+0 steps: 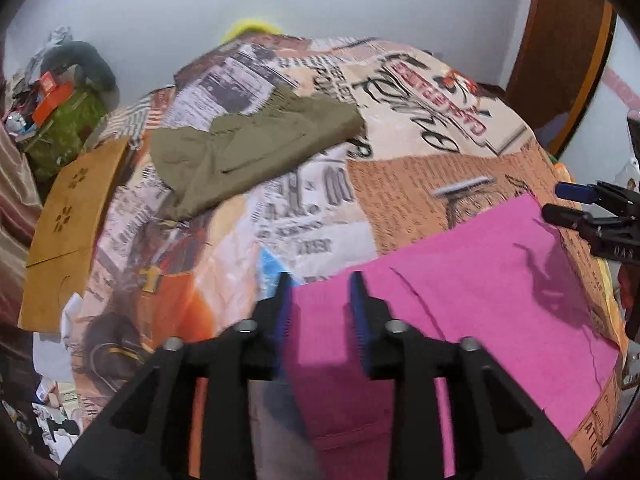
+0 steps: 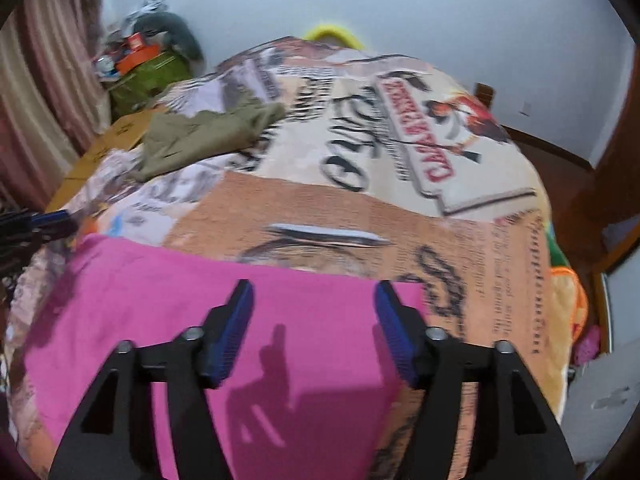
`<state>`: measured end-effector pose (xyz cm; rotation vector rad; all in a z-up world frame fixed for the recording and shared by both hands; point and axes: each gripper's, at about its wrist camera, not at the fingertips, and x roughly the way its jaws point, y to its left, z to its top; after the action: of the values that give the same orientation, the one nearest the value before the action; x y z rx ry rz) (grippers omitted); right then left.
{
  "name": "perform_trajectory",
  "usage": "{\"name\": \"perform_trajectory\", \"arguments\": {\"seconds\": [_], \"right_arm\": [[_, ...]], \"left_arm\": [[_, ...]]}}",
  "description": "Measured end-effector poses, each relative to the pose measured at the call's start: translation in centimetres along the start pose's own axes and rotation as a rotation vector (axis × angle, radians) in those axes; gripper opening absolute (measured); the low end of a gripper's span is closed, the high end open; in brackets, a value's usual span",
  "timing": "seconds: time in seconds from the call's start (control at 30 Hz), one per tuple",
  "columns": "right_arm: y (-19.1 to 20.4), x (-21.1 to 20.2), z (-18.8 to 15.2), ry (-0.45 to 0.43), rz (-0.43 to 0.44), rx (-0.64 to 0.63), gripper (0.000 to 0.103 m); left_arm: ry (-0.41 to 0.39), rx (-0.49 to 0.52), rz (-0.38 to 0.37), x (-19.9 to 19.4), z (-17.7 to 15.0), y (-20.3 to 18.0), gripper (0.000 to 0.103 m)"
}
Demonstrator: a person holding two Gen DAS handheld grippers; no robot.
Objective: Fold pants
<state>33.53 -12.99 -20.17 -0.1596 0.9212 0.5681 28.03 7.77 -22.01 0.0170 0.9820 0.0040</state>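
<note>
Above the near edge of the bed, the left gripper (image 1: 320, 300) and right gripper (image 2: 314, 320) both hang with jaws parted, gripping nothing. Beneath them the pink pants (image 1: 460, 280) lie folded flat on the printed bedspread (image 1: 400, 92). Farther back sit olive-green pants (image 1: 248, 144). Risk: a descending fingertip could snag the top layer and drag the fold askew.

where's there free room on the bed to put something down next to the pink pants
Free: the printed bedspread between the pink pants and the olive garment, plus the patch right of the olive piece, by the red banner print. Crowded: the near edge, under the pink pants and both open grippers, left gripper and right gripper, and the far-left corner's clutter pile.
</note>
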Motion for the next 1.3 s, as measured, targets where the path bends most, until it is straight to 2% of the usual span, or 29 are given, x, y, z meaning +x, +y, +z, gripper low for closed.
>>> {"name": "perform_trajectory", "arguments": {"seconds": [0.1,0.17,0.23,0.3,0.47,0.7,0.87,1.07,1.3], "right_arm": [[2.3,1.7,-0.2,0.05,0.052,-0.042,0.064],[3.7,3.7,-1.1,0.138,0.109,-0.054,0.064],[4.8,5.2,-2.1,0.22,0.161,-0.069,0.064],[5.7,5.6,-3.2,0.249,0.157,-0.107,0.065],[5.7,3.7,-5.0,0.229,0.161,-0.091,0.065],[5.9,0.4,-7.9,0.208,0.125,-0.096,0.065],[5.0,-1.1,-9.2,0.21,0.121,-0.037,0.065],[4.2,-3.1,-11.1,0.185,0.119,0.047,0.065],[3.9,-5.0,-11.3,0.131,0.09,0.11,0.065]], "left_arm": [[0.063,0.04,-0.024,1.4,-0.6,-1.9,0.041],[0.117,0.068,-0.021,2.3,-1.5,-2.9,0.042],[0.111,0.093,-0.01,2.1,-2.3,-3.5,0.044],[0.115,0.097,-0.013,1.9,-3.1,-3.6,0.05],[0.106,0.066,-0.012,1.0,-4.8,-3.1,0.057],[0.083,0.048,-0.002,-1.1,-6.7,-2.8,0.06],[0.057,0.059,0.035,-2.9,-8.3,-2.7,0.061],[0.055,0.032,0.016,-4.1,-10.0,-2.2,0.061],[-0.01,-0.046,0.047,-7.1,-10.1,-1.2,0.061]]}}
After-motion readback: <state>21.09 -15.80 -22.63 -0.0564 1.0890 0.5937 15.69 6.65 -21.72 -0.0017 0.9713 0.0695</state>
